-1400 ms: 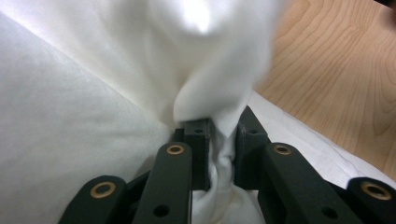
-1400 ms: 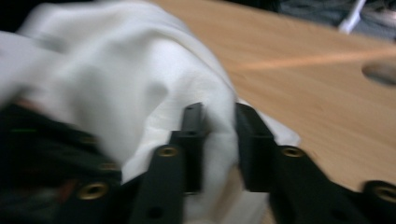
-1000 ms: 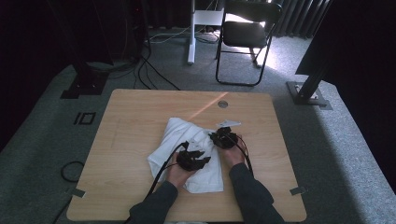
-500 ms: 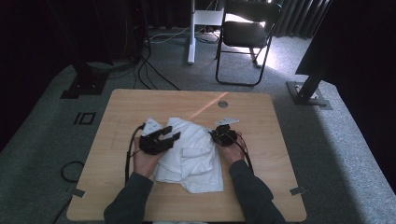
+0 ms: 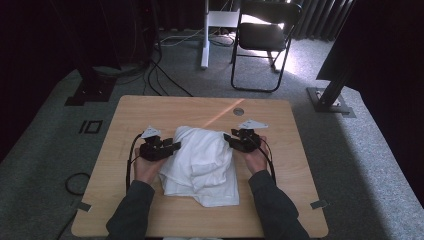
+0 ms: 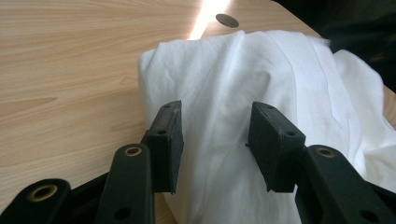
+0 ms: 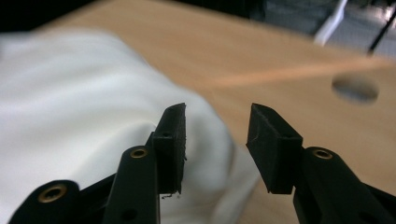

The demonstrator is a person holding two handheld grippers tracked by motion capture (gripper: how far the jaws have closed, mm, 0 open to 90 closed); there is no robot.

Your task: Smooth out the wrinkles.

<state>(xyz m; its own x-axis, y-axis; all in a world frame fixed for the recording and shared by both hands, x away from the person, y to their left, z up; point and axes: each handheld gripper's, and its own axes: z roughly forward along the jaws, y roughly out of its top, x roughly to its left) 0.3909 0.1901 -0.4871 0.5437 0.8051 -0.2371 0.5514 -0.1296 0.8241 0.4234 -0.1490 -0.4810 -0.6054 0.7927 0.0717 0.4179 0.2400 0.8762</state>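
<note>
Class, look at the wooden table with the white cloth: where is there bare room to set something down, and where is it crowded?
The light wooden table is bare along its far edge around the round grey grommet, and down both side strips beyond the hands. The middle is crowded: the crumpled white cloth lies there, flanked by the left gripper and the right gripper, both open.

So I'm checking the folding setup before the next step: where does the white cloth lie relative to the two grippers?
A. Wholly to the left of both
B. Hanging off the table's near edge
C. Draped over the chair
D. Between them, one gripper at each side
D: in the high view the white cloth lies on the table with the left gripper at its left side and the right gripper at its right.
</note>
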